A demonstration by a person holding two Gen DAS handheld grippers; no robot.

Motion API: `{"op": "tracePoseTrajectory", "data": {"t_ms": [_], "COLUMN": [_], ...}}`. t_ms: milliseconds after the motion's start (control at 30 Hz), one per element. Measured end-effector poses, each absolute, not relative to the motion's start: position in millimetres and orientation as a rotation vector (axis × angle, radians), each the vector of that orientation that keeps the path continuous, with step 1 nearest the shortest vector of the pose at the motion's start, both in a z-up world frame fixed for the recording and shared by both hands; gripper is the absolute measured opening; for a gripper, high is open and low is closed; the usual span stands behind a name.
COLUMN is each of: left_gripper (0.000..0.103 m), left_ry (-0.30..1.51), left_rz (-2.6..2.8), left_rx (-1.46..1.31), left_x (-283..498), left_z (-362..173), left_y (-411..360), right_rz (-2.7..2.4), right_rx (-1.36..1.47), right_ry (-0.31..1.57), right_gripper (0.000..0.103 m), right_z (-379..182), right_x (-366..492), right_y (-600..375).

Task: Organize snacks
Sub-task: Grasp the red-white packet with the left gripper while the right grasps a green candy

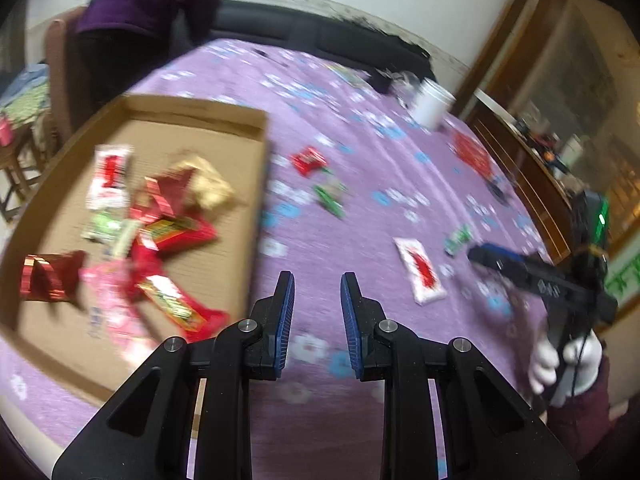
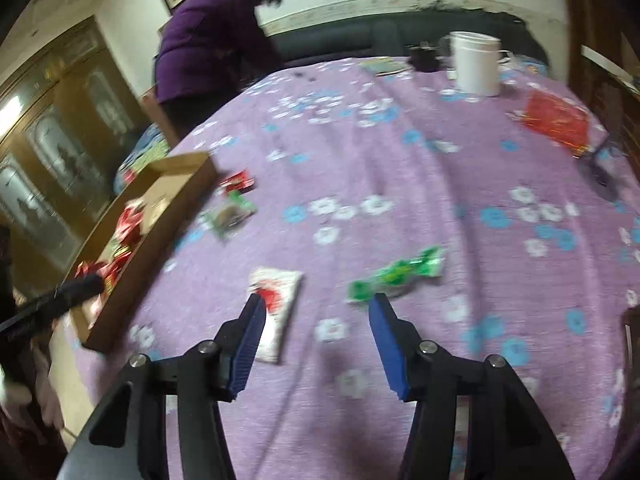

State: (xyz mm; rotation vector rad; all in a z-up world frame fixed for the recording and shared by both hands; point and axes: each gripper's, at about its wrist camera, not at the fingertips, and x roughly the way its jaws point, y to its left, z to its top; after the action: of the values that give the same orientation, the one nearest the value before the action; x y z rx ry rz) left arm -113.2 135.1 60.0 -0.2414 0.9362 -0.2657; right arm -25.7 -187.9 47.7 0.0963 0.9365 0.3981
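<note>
Covering the table (image 2: 400,168) is a purple flowered cloth, and a shallow cardboard box (image 1: 256,184) sits on its left part holding a heap of red, pink, gold and green snack packets (image 1: 160,232). A white tub (image 2: 476,62) stands at the far side. Loose on the cloth lie a white-and-red packet (image 2: 280,304), a green wrapped candy (image 2: 396,274), a red packet (image 1: 307,160) and a green packet (image 1: 329,198), both beside the box. The left hand-held gripper (image 1: 317,312) hovers near the box's corner, fingers spread and holding nothing. The right hand-held gripper (image 2: 316,336) is spread wide, empty, between the white-and-red packet and the green candy.
</note>
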Motion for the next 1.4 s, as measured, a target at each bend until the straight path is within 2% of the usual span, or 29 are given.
{"op": "tracePoseTrajectory", "data": {"t_ms": [467,567,600,633,667,700,733,767,867,967,1067,1167,1233,1400], "left_gripper": [0.022,0.026,0.026,0.028,0.03,0.04,0.053,0.066,0.084,0.09,0.092,0.092,0.086,0.084], "left_ry": [1.106,1.09,1.089,1.087,1.083,1.077,1.07,1.064,1.048,1.047,1.064,1.102,1.113,1.091], "left_rz": [-0.347,-0.341,-0.339,-0.341,-0.349,-0.368,-0.399,-0.423,-0.461,-0.468,-0.482,-0.484,-0.469,-0.427], "left_rx": [-0.13,-0.113,-0.116,-0.122,-0.139,-0.161,-0.187,-0.199,-0.169,-0.092,-0.056,-0.161,-0.209,-0.161], "left_x": [-93,-93,-93,-91,-91,-91,-92,-91,-93,-97,-99,-89,-81,-63], "left_z": [15,15,14,13,12,12,12,11,12,12,12,13,15,17], "left_y": [62,60,61,60,60,61,61,59,47,35,31,42,47,33], "right_rz": [0.256,0.228,0.224,0.218,0.205,0.185,0.172,0.175,0.187,0.192,0.198,0.204,0.214,0.217], "right_rx": [0.25,0.225,0.217,0.21,0.194,0.169,0.152,0.157,0.186,0.193,0.213,0.249,0.279,0.289], "right_ry": [1.018,0.994,0.985,0.973,0.961,0.951,0.942,0.939,0.941,0.941,0.941,0.943,0.948,0.947], "right_gripper": [0.057,0.057,0.054,0.045,0.038,0.027,0.024,0.023,0.02,0.02,0.02,0.02,0.02,0.02], "right_z": [21,19,19,18,17,16,16,15,15,15,14,14,13,13], "right_x": [22,28,29,30,30,29,29,29,29,28,27,25,27,26], "right_y": [-205,-201,-201,-201,-201,-201,-203,-206,-212,-213,-215,-221,-225,-225]}}
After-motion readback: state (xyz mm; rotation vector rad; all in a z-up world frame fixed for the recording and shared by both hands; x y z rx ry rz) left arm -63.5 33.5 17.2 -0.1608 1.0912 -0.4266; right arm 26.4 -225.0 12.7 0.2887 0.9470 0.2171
